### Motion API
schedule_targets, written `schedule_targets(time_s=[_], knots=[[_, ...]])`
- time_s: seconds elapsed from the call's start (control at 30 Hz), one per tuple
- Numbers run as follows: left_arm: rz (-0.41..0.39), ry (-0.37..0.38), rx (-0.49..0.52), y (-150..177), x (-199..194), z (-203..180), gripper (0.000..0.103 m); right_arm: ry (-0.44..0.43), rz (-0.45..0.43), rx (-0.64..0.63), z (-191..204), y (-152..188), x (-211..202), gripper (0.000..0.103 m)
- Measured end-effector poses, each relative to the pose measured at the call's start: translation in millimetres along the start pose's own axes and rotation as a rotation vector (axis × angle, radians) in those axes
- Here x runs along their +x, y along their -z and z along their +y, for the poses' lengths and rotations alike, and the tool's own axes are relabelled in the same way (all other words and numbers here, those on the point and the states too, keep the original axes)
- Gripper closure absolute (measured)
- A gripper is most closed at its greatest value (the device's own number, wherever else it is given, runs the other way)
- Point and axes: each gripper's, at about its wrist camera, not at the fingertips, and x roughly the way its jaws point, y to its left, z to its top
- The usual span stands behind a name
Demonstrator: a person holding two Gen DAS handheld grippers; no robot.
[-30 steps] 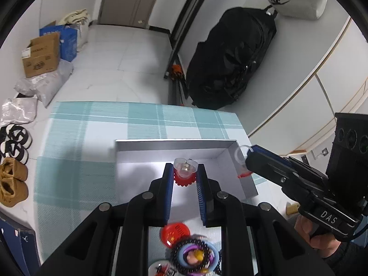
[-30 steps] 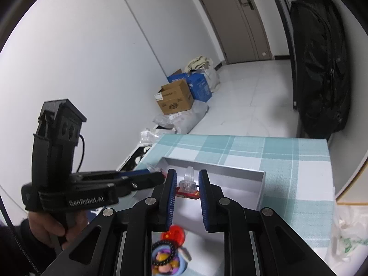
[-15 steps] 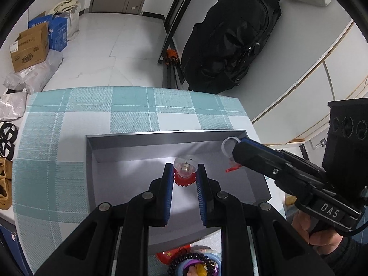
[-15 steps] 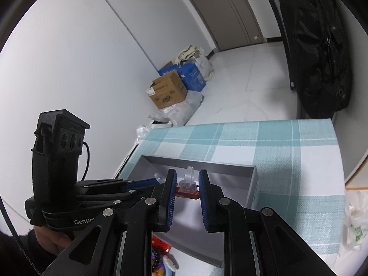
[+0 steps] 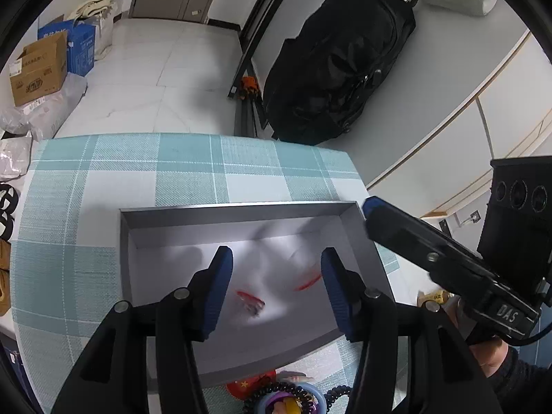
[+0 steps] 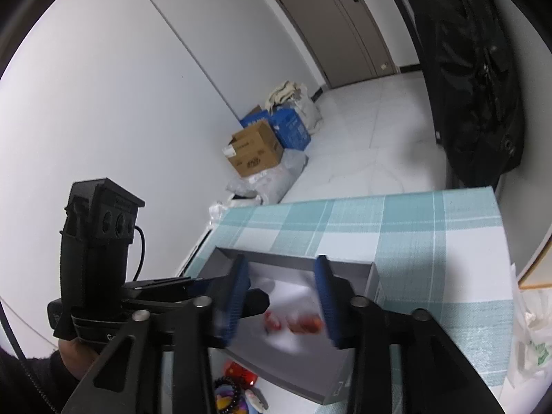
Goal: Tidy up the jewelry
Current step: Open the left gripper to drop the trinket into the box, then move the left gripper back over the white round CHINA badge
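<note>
A grey shallow box (image 5: 238, 212) stands on the checked tablecloth. My left gripper (image 5: 276, 286) is open and empty above its floor. A small red piece (image 5: 250, 300), blurred, lies on the floor between the fingers. A second red piece (image 5: 308, 281) shows blurred to its right. My right gripper (image 6: 283, 300) is open and empty over the same box (image 6: 374, 281). Two blurred red pieces (image 6: 293, 324) show between its fingers. The right gripper shows in the left wrist view (image 5: 371, 207) at the box's right wall.
More jewelry lies in front of the box: a red badge (image 5: 248, 384), a dark bead bracelet (image 5: 283, 391) and a coloured ring. A black backpack (image 5: 331, 69) leans on the wall beyond the table. Cardboard boxes (image 5: 38, 65) stand on the floor.
Both grippers have opened. The red pieces they held have dropped onto the floor of the grey box. Both grippers have moved further over the box.
</note>
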Motion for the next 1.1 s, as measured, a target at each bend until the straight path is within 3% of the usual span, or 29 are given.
schedule_targets(time_s=[0.13,0.4,0.67,0.83,0.97,1.1], knots=[[-0.048,-0.035,0.001,1.8,-9.3,1.9,0.05,0.001,-0.031,-0.004,2.1,0.5,-8.1,0.04],[-0.117,-0.109,0.007,9.4,-26.1,-1.0,0.049,0.034,-0.086,-0.036,10.3,7.0,-23.8,0.016],[-0.149,-0.158,-0.025,30.2,-46.5,1.1,0.046,0.076,-0.12,-0.106,29.2,20.6,-37.8,0.001],[-0.172,-0.188,-0.018,43.4,-60.7,-1.1,0.045,0.099,-0.118,-0.137,37.7,29.8,-44.5,0.0],[-0.182,-0.204,-0.043,58.1,-69.9,5.6,0.035,0.107,-0.108,-0.153,44.0,38.4,-48.7,0.0],[-0.138,-0.224,-0.049,77.3,-67.3,12.1,0.034,0.116,-0.104,-0.17,49.3,45.2,-52.2,0.0]])
